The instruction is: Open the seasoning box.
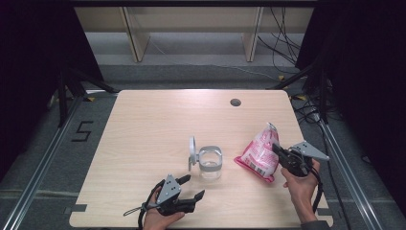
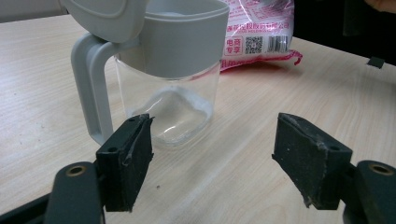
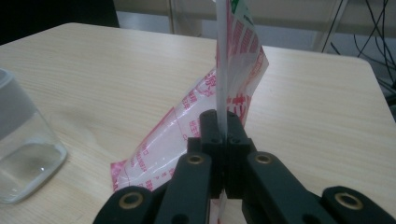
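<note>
Two grippers, one bag lift: pink bag [image 1: 259,154] pinched by its edge, set for pouring, I'd guess.
Table [image 1: 153,124] mid: lid-open jar [image 1: 209,162]; right gripper [image 1: 279,152] clamped on bag seam; left gripper [image 1: 192,187] jaws apart, empty, facing jar.

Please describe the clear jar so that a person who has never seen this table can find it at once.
On the wooden table, look near the middle of the front half, left of the pink bag. The clear jar stands there; alone it is transparent, with a grey collar and an open grey lid.

1 clear jar [image 1: 210,163] w/ grey lid, 1 pink bag [image 1: 259,153], 2 grippers
</note>
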Demonstrator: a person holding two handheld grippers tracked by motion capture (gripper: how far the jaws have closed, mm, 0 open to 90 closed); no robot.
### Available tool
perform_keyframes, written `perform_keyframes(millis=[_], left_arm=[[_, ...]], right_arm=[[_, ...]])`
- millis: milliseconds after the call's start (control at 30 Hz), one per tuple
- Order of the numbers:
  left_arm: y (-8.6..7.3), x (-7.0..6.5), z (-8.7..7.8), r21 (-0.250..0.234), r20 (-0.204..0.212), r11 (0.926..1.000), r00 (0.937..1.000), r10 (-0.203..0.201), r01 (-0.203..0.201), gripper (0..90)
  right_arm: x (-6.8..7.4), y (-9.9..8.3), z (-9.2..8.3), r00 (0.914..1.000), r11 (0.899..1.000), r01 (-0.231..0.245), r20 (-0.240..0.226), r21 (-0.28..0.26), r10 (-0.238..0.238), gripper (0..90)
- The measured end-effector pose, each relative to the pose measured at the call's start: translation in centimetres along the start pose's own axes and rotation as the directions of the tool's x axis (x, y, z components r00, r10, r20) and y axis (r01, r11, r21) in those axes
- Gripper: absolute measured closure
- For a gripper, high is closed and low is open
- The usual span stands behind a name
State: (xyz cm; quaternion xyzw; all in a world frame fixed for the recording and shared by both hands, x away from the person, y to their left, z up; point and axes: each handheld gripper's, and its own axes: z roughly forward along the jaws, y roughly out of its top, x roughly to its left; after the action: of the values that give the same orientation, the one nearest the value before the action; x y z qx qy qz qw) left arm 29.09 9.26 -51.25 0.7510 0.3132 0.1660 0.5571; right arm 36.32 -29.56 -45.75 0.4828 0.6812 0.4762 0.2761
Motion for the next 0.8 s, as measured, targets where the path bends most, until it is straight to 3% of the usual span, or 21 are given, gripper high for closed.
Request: perform_keyframes(millis=[33,67,133,200,233,267,333,367,400,433,467,633,700,733,800], left_arm=[[0.1,0.0,-0.2,0.006,-0.003,1.0,1.0,0.006,-0.006,27.3],[0.2,0.2,-0.2,0.004,0.001,0.9993,0.9993,0.038,-0.038,27.3],[0.2,0.1,-0.2,0.005,0.0,0.9996,0.9996,0.029,-0.029,27.3],[0.1,0.1,-0.1,0.0,0.005,0.9995,0.9995,0.032,-0.032,27.3],[0.0,-0.1,0.0,0.005,0.002,1.0,1.0,0.003,-0.003,27.3],[0.1,-0.2,0.0,0.011,0.001,0.9999,1.0,0.007,-0.007,27.3],[0.0,-0.3,0.3,0.006,0.012,1.0,0.9999,-0.006,0.006,27.3],[0.0,-0.4,0.4,0.005,0.011,1.0,0.9999,-0.005,0.005,27.3],[0.0,-0.5,0.6,0.021,0.017,0.9997,0.9998,0.009,-0.01,27.3],[0.0,-0.6,0.8,0.021,0.032,0.9997,0.9995,0.007,-0.008,27.3],[0.0,-0.8,0.9,0.024,0.028,0.9997,0.9996,0.011,-0.011,27.3],[0.2,-1.4,1.3,0.017,0.054,0.9997,0.9984,0.014,-0.015,27.3],[0.3,-1.6,1.5,0.007,0.057,0.9999,0.9983,0.008,-0.009,27.4],[0.4,-1.8,1.7,0.012,0.058,0.9998,0.9982,0.013,-0.013,27.4],[0.5,-2.1,1.9,0.022,0.067,0.9996,0.9976,0.019,-0.02,27.3]], right_arm=[[0.2,0.4,-0.2,0.9974,0.997,0.071,-0.01,-0.011,-0.071,90.0],[0.7,0.5,-0.3,0.9986,0.999,0.052,-0.006,-0.004,-0.052,90.0],[0.8,0.6,-0.3,0.9965,0.996,0.083,-0.006,-0.019,-0.083,90.0],[1.0,0.7,-0.4,0.9968,0.997,0.079,-0.01,-0.011,-0.079,90.0],[1.3,0.7,-0.5,0.998,0.998,0.061,-0.011,-0.014,-0.062,90.0],[1.4,0.9,-0.5,0.9962,0.996,0.083,-0.023,-0.02,-0.084,90.0],[2.0,1.1,-0.8,0.9972,0.997,0.073,-0.018,-0.023,-0.073,90.0],[2.2,1.3,-0.8,0.9964,0.996,0.081,-0.023,-0.029,-0.082,90.0],[2.1,1.5,-0.7,0.9921,0.992,0.121,-0.029,-0.038,-0.123,90.0],[2.9,1.8,-1.0,0.994,0.994,0.103,-0.034,-0.028,-0.104,90.0],[3.0,1.9,-1.0,0.9917,0.992,0.123,-0.034,-0.042,-0.124,90.0],[4.1,2.9,-1.4,0.9854,0.986,0.149,-0.072,-0.07,-0.154,90.0],[4.8,3.0,-1.6,0.9854,0.989,0.136,-0.095,-0.061,-0.141,90.0],[5.1,3.1,-1.6,0.9808,0.984,0.163,-0.097,-0.066,-0.169,90.0],[5.3,3.3,-1.5,0.9769,0.985,0.16,-0.132,-0.068,-0.168,90.0]])
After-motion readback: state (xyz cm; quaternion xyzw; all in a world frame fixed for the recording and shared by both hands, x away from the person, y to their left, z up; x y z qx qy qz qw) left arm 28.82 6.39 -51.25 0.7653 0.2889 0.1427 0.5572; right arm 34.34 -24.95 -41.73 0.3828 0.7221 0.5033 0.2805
